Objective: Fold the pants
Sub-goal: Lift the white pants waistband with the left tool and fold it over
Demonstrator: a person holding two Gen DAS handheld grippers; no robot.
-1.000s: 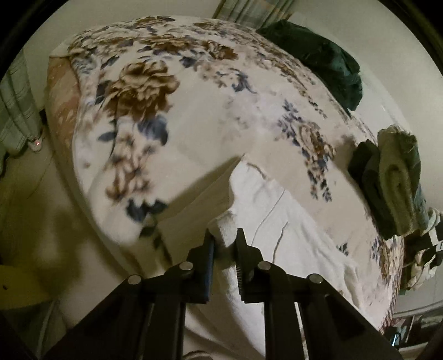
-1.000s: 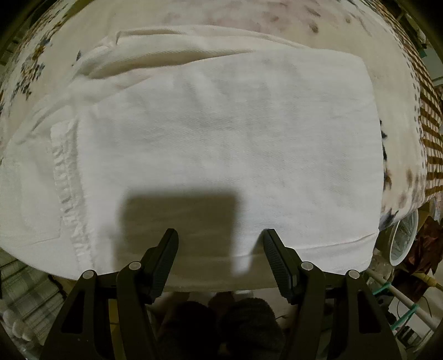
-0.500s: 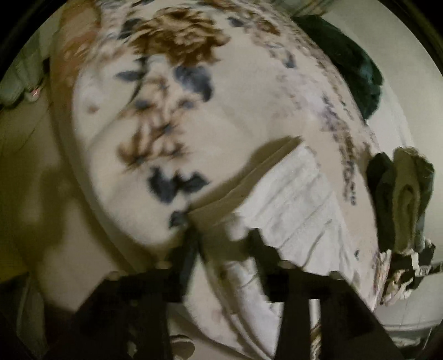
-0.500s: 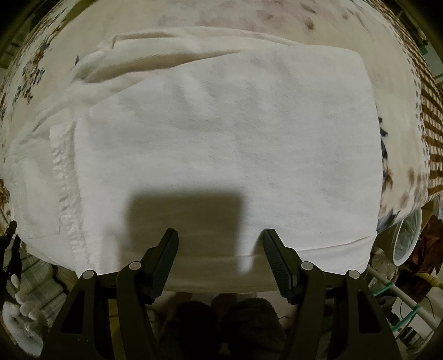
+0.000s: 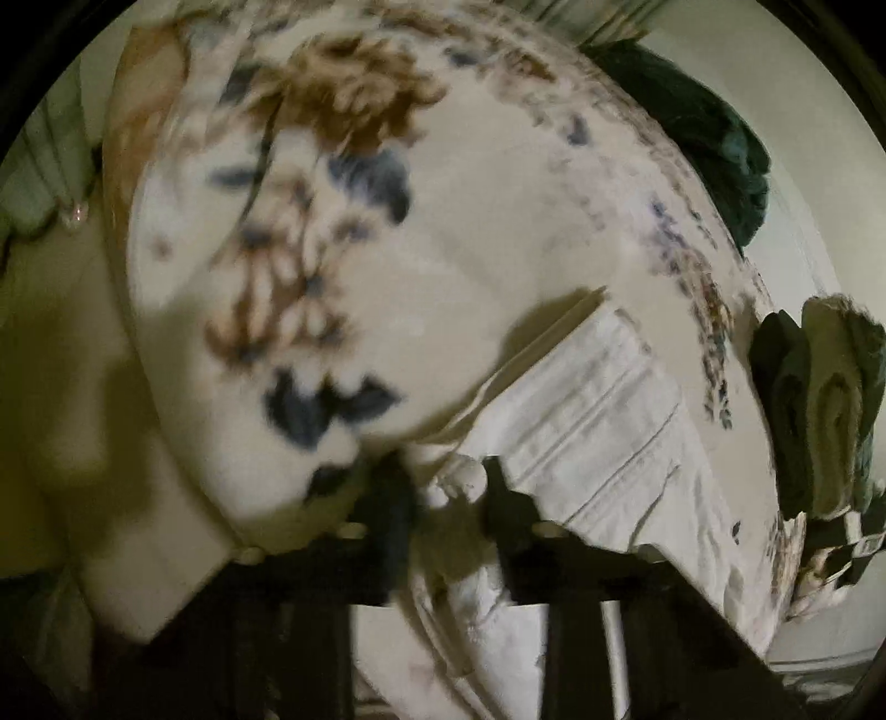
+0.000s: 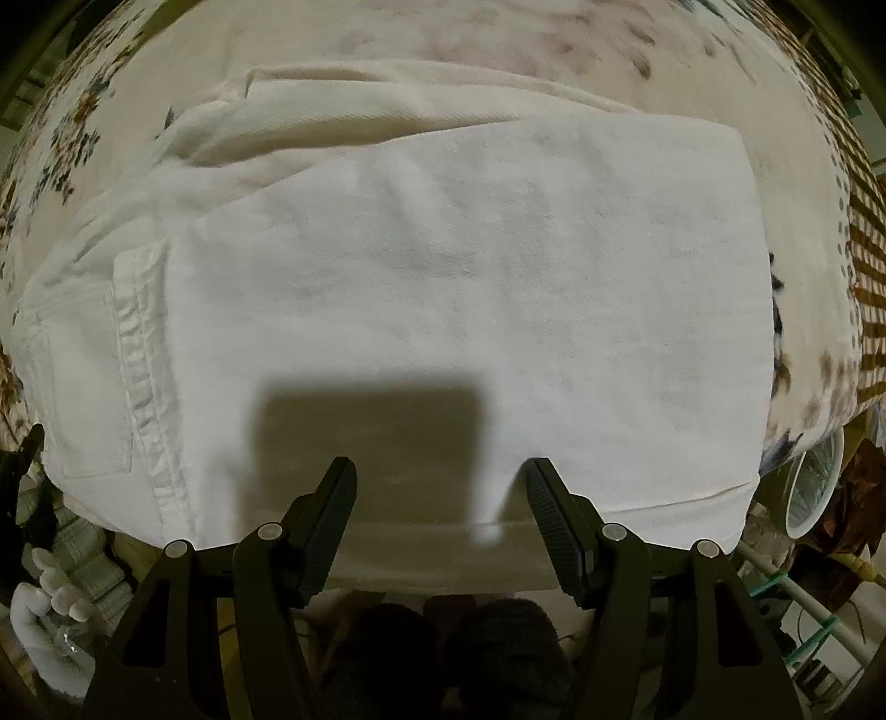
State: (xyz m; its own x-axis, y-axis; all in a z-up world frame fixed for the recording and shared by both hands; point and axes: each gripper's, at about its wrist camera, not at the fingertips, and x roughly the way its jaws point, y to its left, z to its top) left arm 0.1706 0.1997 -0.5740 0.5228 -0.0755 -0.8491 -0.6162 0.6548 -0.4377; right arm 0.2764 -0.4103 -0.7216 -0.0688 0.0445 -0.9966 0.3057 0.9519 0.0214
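White pants [image 6: 443, 288] lie folded flat on a floral bedspread [image 6: 387, 50], filling the right wrist view; a back pocket and seam show at the left [image 6: 105, 387]. My right gripper [image 6: 440, 498] is open and empty, hovering over the pants' near edge. In the blurred left wrist view the pants [image 5: 598, 437] lie at the lower right. My left gripper [image 5: 446, 487] has its fingers partly apart with a bunched corner of white cloth between them; whether they still pinch it is unclear.
A dark green garment [image 5: 714, 133] lies at the bed's far edge. A stack of folded green and dark clothes [image 5: 819, 399] sits to the right. A white bucket [image 6: 814, 487] stands beside the bed. The bed edge drops off at the left [image 5: 138, 471].
My left gripper's fingers have spread apart from the pants corner they pinched, and it has moved, blurring the view. The right gripper stays open above the pants.
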